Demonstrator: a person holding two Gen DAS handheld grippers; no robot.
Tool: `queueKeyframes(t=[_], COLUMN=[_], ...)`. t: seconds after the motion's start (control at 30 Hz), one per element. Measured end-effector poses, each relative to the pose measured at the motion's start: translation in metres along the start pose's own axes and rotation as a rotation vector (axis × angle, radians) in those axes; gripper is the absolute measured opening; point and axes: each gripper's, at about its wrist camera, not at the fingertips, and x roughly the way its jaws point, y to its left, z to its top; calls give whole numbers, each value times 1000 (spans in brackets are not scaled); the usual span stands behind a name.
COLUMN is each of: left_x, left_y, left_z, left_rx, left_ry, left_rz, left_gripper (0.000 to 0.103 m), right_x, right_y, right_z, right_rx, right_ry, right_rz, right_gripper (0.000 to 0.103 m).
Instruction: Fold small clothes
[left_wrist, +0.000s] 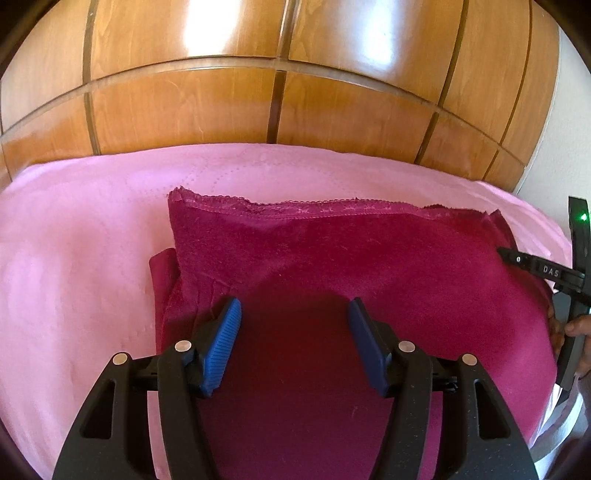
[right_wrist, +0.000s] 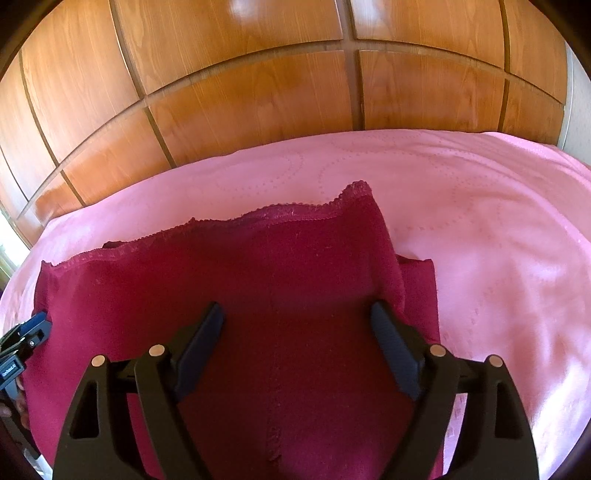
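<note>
The dark pink lace-edged garment (left_wrist: 332, 266) lies under both spread claws – left gripper (left_wrist: 293, 310), right gripper (right_wrist: 297, 314) – neither is pinching it; "DAS" reads on the right one.

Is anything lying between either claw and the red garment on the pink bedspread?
Nothing visible. The left claw and right claw both hang open right above the red garment, with only bare cloth between their fingers.

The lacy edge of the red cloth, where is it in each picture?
Left wrist view: the lace edge runs across the middle, beyond the left gripper.
Right wrist view: the lace edge climbs from left to upper middle.
Shared landmark: the wooden panels behind the pink bedspread.
</note>
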Motion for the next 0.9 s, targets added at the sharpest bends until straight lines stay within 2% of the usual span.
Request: queueKeyframes(t=[0.17,0.27,0.37,0.47,0.53,0.67,0.7,0.73,0.8,0.83,0.87,0.9], left_x=[-4,-17,-33,-50,-62,-75,-75,-73,-67,-62,-58,-54], left_y=[8,12,12,10,6,-11,-15,-19,-26,-32,-37,-40], left_z=[3,3,-1,-7,-12,-22,-24,-27,-29,-31,-31,-32], left_rx=[-48,-102,-128,-157,-172,-157,-160,-162,-161,-150,-137,-129], left_ry=[12,13,5,-21,-28,-18,-7,11,32,41,50,57], left_rz=[-37,-48,-34,-43,-80,-188,-221,-253,-289,-300,-297,-290], left_gripper=[60,60,60,60,60,59,51,49,47,42,41,41], right_x=[-12,-37,-56,-65,-66,-68,-71,-75,-79,-79,-80,-80], right_y=[-4,-17,-34,-57,-69,-81,-80,-78,-73,-71,-67,-66], right_z=[7,8,2,-13,-28,-61,-68,-73,-80,-81,-82,-83], right_rx=[36,104,148,198,237,307,303,295,277,267,246,249], right_ry=[31,-6,-35,-17,16,89,90,93,108,114,125,139], right_rz=[39,90,82,70,91,215,232,247,275,268,246,259], right_gripper=[86,88,89,89,89,86,86,85,76,71,55,40])
